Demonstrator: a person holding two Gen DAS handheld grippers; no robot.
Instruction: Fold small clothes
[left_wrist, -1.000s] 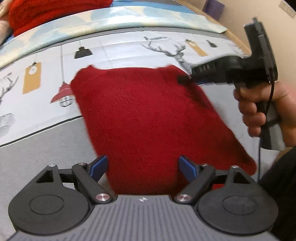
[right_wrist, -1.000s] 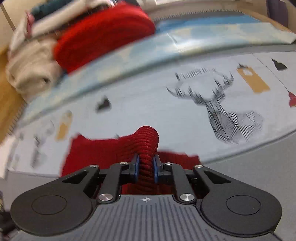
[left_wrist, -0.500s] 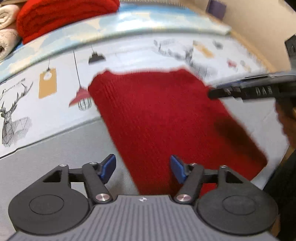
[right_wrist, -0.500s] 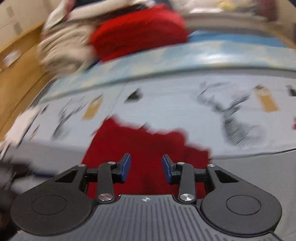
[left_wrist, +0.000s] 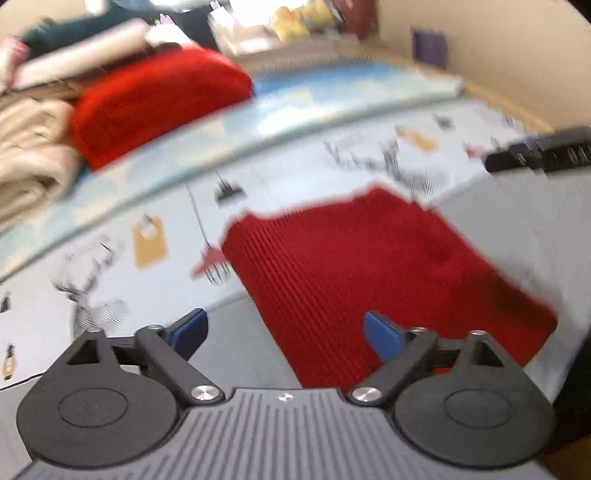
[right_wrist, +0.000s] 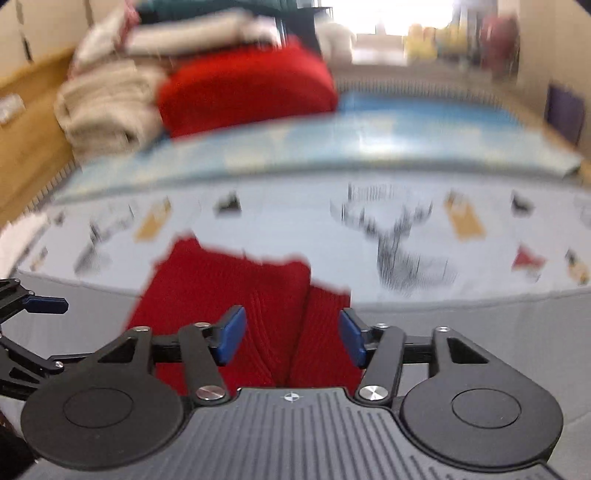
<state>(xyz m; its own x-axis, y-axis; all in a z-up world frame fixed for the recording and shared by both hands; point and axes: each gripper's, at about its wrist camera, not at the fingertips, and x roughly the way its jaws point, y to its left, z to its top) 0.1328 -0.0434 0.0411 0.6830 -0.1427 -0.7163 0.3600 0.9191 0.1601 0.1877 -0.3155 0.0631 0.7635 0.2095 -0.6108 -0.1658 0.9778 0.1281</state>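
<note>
Now both grippers, left (left_wrist: 284, 334) and right (right_wrist: 291, 338), hover spread above the red knit (left_wrist: 373, 280).

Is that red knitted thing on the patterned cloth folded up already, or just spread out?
Folded: the red knit shows one layer overlapping another along a crease, lying flat.

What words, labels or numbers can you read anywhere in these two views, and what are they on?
None can be read.
Printed sheet: a line of dark lettering above the deer drawing, too blurred to read.
Tag drawings on the sheet: no text can be made out.
Red knit garment: no label showing.
</note>
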